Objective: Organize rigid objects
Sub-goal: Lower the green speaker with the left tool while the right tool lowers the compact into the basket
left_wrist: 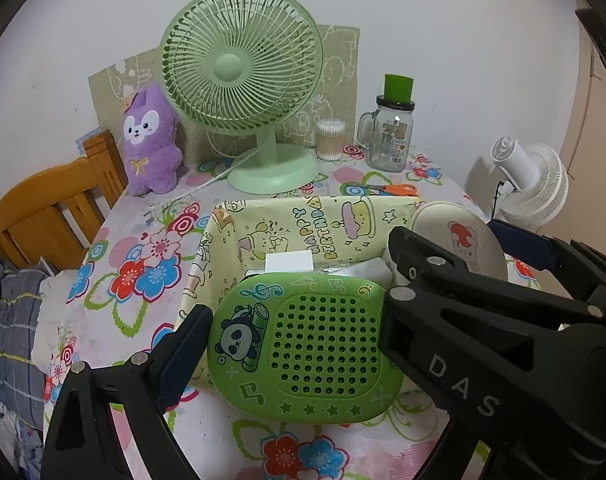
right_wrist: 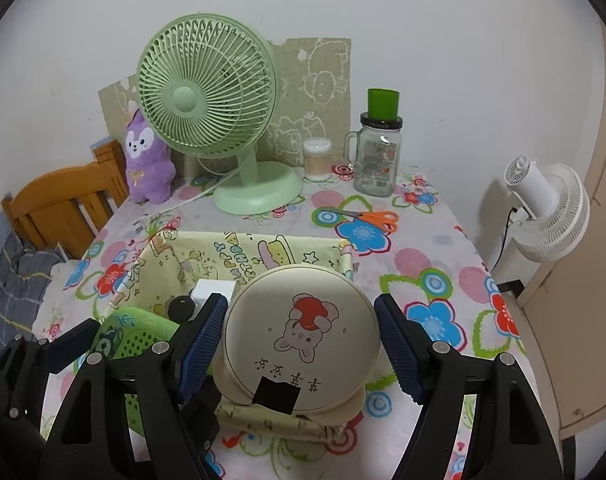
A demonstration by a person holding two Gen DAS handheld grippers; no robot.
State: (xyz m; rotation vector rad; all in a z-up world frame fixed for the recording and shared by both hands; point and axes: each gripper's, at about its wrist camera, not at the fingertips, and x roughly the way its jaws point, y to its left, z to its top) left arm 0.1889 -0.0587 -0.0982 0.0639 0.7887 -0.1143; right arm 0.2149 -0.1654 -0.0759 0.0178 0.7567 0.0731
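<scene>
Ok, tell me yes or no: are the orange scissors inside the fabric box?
No: the orange scissors lie on the flowered tablecloth behind the fabric box.

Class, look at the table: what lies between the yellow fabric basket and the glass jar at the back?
Orange-handled scissors lie on the flowered cloth between basket and jar, clearest in the right wrist view.

Green panda case (left_wrist: 303, 344) between left claw (left_wrist: 291, 332) pads
</scene>
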